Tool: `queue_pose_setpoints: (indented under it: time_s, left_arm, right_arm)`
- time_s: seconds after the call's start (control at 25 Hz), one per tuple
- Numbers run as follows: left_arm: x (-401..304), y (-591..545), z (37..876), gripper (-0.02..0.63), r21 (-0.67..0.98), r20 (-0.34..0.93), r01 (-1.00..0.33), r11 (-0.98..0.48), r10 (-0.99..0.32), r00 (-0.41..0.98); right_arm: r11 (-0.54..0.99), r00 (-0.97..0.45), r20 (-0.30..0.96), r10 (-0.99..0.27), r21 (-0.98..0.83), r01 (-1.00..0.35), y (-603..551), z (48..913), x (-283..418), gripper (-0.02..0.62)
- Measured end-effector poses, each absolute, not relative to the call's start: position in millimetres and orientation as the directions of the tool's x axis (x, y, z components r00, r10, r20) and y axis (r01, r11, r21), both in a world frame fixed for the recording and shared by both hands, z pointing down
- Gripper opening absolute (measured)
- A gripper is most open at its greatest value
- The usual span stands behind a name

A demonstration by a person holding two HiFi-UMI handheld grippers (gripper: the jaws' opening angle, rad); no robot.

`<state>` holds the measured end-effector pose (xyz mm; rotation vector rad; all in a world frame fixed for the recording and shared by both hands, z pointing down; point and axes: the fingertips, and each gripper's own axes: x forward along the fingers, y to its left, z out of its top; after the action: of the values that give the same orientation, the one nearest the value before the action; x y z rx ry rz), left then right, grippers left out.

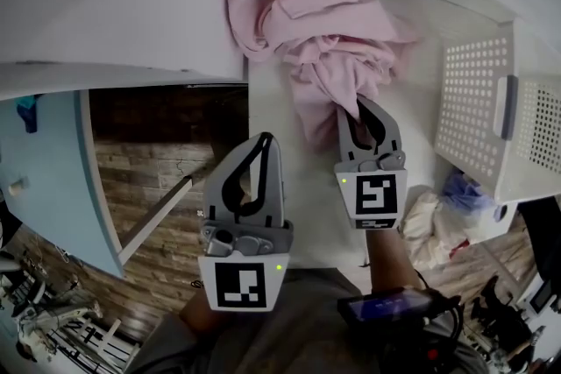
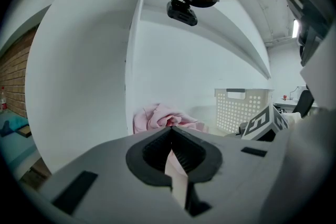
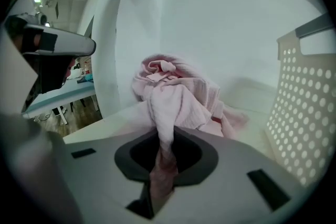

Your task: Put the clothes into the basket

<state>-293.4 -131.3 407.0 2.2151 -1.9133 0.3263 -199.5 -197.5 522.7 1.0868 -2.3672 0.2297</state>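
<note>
a white flat tabletop (image 1: 311,206) is seen running away from the person to a white wall, with wooden floor showing past its left edge. a white perforated plastic basket (image 1: 478,109) is set at the right of this tabletop, its holed wall turned toward the middle. a pink crumpled cloth garment (image 1: 307,22) is heaped at the far end of the tabletop, against the wall and left of the basket, so none of it is in the basket yet.

from the heap one drawn-out fold is stretched toward the person, and its end is pinched in the right gripper (image 1: 366,114). in the right gripper view the jaws are seen closed on that pink strand, which passes down between them (image 3: 164,152), while the bulk of the garment (image 3: 173,92) lies straight ahead and the basket (image 3: 307,113) stands just to the right.

the left gripper (image 1: 263,144) is held nearer the person, over the tabletop's left edge. its jaws are brought together at the tips with no cloth between them (image 2: 171,136).

the coming move is judged to turn on one relation: the garment's long axis is lined up with the right jaws, and the basket lies to their right, nearer this gripper than the left one. a lift and a sideways carry over the basket rim are judged to be needed.
</note>
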Motion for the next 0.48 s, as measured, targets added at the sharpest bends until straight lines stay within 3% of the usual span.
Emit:
queue_pose_setpoints:
  time_s: [0.48]
  left_arm:
    - [-263,-101,406,0.009,0.02,0.284,-0.982,-0.189,-0.94,0.187]
  right_arm:
    - [0.653,-0.521,0.553,-0.65,0.056,-0.755,-119,517,-154,0.049]
